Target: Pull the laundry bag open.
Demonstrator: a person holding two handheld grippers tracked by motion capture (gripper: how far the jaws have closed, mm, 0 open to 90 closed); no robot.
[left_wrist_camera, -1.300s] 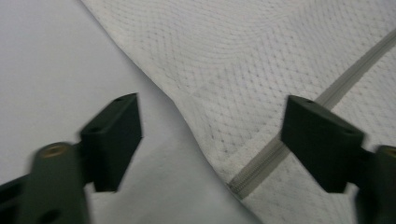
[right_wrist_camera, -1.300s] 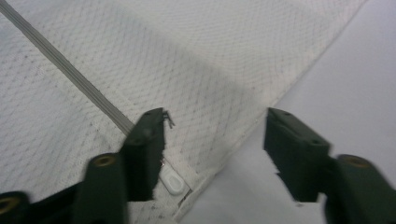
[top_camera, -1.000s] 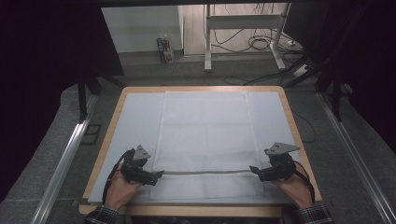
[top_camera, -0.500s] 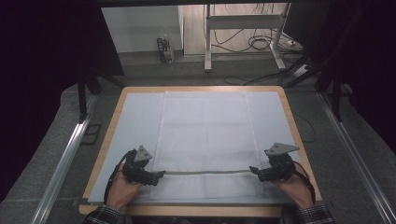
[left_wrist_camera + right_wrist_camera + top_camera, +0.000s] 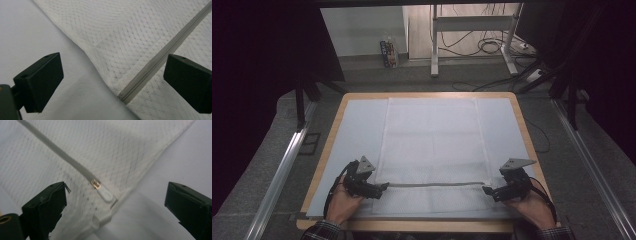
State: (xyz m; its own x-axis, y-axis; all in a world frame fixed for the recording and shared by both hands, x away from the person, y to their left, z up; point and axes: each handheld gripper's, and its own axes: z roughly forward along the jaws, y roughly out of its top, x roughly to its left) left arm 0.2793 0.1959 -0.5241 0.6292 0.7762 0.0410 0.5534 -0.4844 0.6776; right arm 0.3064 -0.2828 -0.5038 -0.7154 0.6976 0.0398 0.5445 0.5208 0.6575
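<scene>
A white mesh bag lies flat on the table's pale mat. A grey zipper runs across it near the front edge. My left gripper sits at the zipper's left end, open. In the left gripper view the zipper's end lies on the mat between the spread jaws of the gripper, untouched. My right gripper sits at the zipper's right end. Its jaws have just been opening. In the right gripper view the white zipper pull lies between the jaws of the gripper, clear of both pads.
The wooden table edge frames the mat. Metal rails run along both sides. Behind the table are a stand's legs and cables on the floor.
</scene>
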